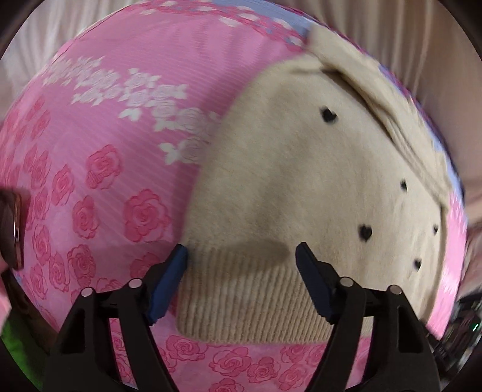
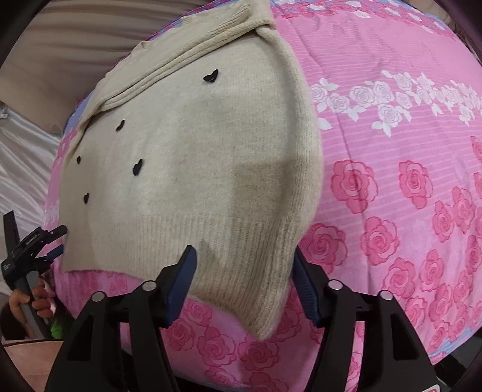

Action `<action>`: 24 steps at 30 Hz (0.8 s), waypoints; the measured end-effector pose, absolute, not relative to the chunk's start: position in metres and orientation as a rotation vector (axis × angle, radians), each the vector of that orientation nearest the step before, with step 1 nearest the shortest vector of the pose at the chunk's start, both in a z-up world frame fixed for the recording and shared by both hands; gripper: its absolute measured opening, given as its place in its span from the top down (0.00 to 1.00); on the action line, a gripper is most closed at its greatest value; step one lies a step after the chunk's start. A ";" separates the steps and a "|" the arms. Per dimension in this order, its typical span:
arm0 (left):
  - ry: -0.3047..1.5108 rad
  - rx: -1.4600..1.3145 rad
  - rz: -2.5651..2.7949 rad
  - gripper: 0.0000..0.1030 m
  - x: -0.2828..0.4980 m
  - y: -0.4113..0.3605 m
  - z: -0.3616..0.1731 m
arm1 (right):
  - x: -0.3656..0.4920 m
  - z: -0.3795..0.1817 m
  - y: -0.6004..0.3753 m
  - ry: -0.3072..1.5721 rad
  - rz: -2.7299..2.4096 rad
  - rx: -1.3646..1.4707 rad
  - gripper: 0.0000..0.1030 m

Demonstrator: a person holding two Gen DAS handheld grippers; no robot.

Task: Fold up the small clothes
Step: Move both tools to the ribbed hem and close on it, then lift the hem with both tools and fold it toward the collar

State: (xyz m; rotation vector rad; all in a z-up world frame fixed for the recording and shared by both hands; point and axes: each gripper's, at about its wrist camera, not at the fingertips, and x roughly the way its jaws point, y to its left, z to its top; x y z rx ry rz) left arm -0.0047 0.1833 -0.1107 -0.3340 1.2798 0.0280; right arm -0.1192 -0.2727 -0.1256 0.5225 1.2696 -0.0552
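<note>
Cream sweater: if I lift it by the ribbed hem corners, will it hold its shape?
Probably not. The cream sweater is soft knit with folded sleeves lying loose on top, so it should droop and they may slide off. Its fuzzy ribbed hem likely grips well between each open gripper's pads, left gripper and right gripper.

Under everything you have a pink bedspread (image 1: 126, 99), finely striped and printed with deep pink roses; a band of white roses (image 2: 391, 99) runs across it, and a pale blue border (image 1: 265, 27) shows along its far edge. Behind the bed you see cream fabric in vertical folds, likely a curtain (image 1: 421, 48), blurred in the left wrist view. In the right wrist view, a shiny white cloth (image 2: 24, 169) lies at the left edge. Low in the left corner sits something bright green (image 1: 15, 355); you cannot tell what it is.
</note>
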 end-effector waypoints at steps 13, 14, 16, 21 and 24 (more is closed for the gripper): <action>1.326 -0.460 -0.106 0.95 -0.011 0.193 -0.112 | -0.126 -0.110 -0.287 1.199 -0.037 0.587 0.93; 1.332 -0.469 -0.123 0.95 -0.015 0.193 -0.110 | -0.128 -0.104 -0.290 1.191 -0.033 0.584 0.94; 1.345 -0.492 -0.177 0.95 -0.026 0.191 -0.101 | -0.135 -0.091 -0.294 1.184 -0.021 0.564 0.94; 1.363 -0.519 -0.277 0.96 -0.052 0.190 -0.072 | -0.167 -0.068 -0.311 1.186 -0.035 0.518 0.95; 1.401 -0.512 -0.304 0.96 -0.069 0.188 -0.063 | -0.188 -0.063 -0.325 1.208 -0.056 0.510 0.95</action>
